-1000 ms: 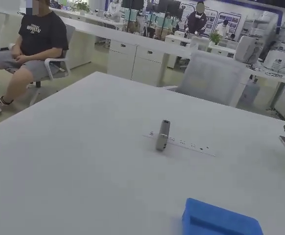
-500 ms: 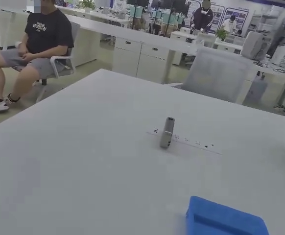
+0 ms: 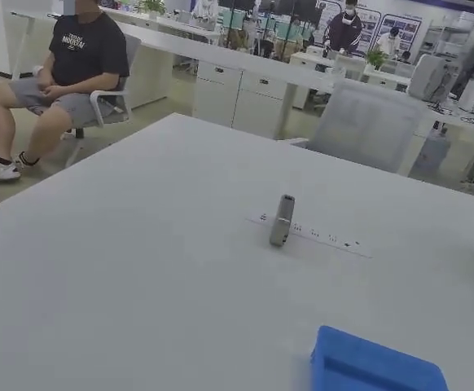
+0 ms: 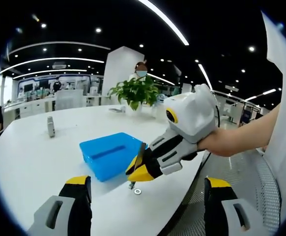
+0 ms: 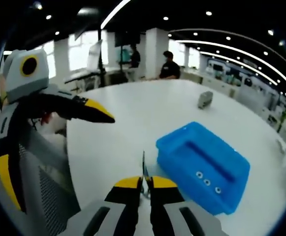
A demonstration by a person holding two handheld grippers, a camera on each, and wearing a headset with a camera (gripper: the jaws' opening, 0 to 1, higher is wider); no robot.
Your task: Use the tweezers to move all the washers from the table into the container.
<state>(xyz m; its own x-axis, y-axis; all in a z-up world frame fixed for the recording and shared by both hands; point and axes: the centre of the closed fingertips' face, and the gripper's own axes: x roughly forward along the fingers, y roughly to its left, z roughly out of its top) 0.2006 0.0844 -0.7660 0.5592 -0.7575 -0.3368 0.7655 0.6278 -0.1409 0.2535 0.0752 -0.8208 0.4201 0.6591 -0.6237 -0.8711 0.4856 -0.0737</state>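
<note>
Right tongs point(image 5: 144, 184) clamped on tweezers point(image 5: 144, 167); left tongs point(image 4: 146, 182) gape wide, empty. Washer point(image 4: 137, 191) on tabletop point(image 4: 30, 157) just beside container point(image 4: 103, 169), at tweezers' tips. Risk: thin washer slips from tips, skids off tabletop edge near container.

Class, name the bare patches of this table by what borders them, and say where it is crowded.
Bare: the table stretch left of the grey block and blue container, and the strip between them. Crowded: the edge beside the container, where the right gripper holds tweezers by a washer.
</note>
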